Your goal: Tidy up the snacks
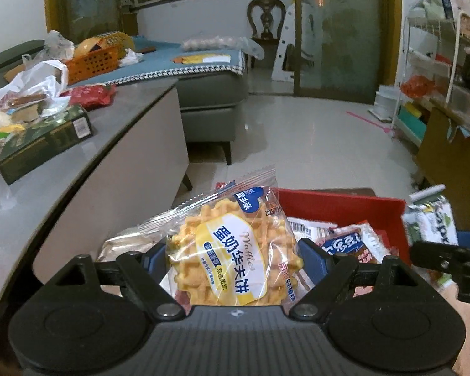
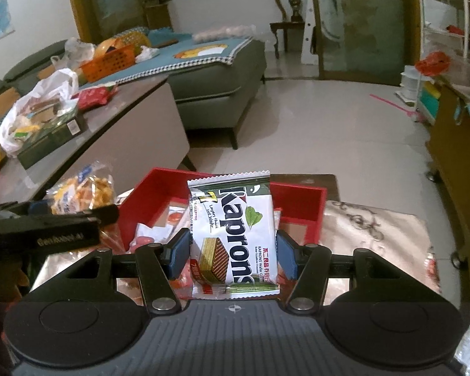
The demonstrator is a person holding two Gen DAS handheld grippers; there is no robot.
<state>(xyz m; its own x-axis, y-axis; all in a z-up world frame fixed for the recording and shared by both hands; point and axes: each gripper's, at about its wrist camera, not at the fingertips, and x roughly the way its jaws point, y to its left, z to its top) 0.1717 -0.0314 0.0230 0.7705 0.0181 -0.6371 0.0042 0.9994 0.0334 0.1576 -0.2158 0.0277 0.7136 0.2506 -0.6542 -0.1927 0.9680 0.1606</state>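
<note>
Left claw (image 1: pixel 233 258) squeezed shut on a waffle pack (image 1: pixel 235 250): see-through bag, yellow bumpy waffle, blue letters. Just ahead, a red box (image 1: pixel 341 206) with snacks. Right claw (image 2: pixel 233 252) pinched on a white Kaprons wafer pack (image 2: pixel 235 235), green leaf, standing up over that box (image 2: pixel 297 197).

Waffle packet (image 1: pixel 232 250), Kaprons wafer packet (image 2: pixel 235 232) upright above red bin (image 2: pixel 300 195).
</note>
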